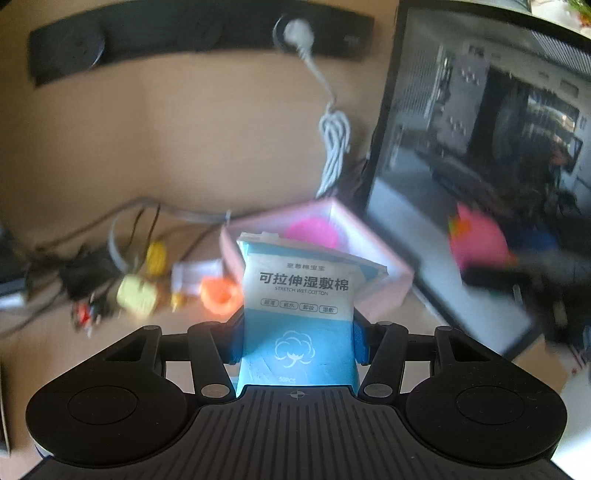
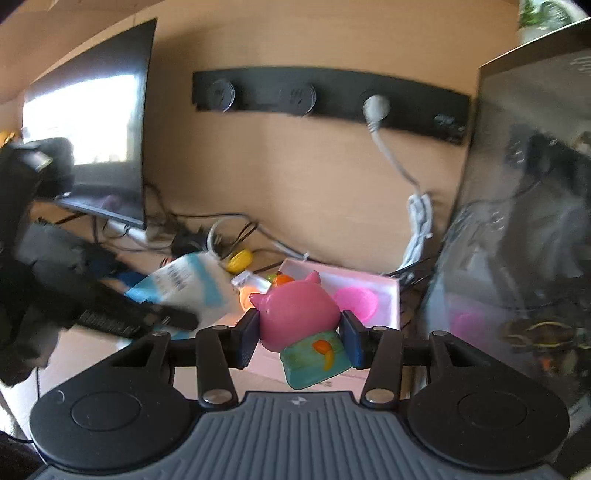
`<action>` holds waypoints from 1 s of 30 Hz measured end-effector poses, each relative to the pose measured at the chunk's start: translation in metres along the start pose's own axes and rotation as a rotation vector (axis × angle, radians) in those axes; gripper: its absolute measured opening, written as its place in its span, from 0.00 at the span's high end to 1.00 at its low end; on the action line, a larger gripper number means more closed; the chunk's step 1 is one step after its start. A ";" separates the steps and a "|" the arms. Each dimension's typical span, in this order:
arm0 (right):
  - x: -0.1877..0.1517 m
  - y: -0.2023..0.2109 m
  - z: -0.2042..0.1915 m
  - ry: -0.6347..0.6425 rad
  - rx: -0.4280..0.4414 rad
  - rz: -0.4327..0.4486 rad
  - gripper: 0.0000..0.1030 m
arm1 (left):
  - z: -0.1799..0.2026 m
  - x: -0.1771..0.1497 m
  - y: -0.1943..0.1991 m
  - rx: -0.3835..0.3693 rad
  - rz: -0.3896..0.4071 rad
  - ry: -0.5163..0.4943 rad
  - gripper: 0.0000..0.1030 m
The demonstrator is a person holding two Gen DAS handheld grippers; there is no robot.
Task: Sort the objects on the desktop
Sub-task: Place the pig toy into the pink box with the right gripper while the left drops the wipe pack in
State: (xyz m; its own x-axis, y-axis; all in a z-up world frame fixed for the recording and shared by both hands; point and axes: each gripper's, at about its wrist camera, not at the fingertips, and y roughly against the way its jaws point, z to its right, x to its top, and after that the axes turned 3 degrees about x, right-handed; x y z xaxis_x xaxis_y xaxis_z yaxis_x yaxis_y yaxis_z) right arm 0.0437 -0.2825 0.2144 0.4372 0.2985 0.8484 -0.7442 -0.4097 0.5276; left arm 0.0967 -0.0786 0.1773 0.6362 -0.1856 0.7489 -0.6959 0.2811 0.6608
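Observation:
My left gripper (image 1: 295,339) is shut on a blue and white wet cotton pack (image 1: 299,295), held upright just in front of the pink box (image 1: 388,273). A bright pink round item (image 1: 314,230) lies in the box. My right gripper (image 2: 299,334) is shut on a pink pig toy (image 2: 299,314) with a green base, held above the near edge of the pink box (image 2: 388,295). The pink round item (image 2: 356,301) shows inside it. The cotton pack (image 2: 192,284) and the left gripper (image 2: 122,314) appear at the left in the right wrist view.
Left of the box lie an orange ring (image 1: 219,293), a yellow block (image 1: 136,295), a yellow item (image 1: 157,254) and tangled cables (image 1: 85,273). A monitor (image 1: 480,166) stands to the right. A black power strip (image 1: 184,40) with a white plug (image 1: 299,33) runs along the wall.

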 end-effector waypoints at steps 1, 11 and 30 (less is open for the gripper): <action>-0.002 0.002 0.002 -0.006 -0.007 0.001 0.55 | 0.001 0.006 -0.006 0.004 0.004 -0.005 0.44; -0.034 -0.009 0.012 -0.123 -0.052 -0.090 0.55 | 0.018 0.060 -0.091 -0.027 -0.025 0.037 0.29; 0.007 -0.112 0.042 -0.152 -0.208 -0.075 0.55 | -0.054 -0.062 -0.035 0.181 -0.170 0.099 0.08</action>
State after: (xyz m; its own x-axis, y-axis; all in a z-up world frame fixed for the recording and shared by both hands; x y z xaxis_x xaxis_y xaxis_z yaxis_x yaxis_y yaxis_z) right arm 0.1515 -0.2711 0.1635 0.5541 0.1823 0.8122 -0.7876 -0.2010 0.5825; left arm 0.0993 -0.0264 0.1048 0.7722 -0.1197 0.6240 -0.6190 0.0796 0.7813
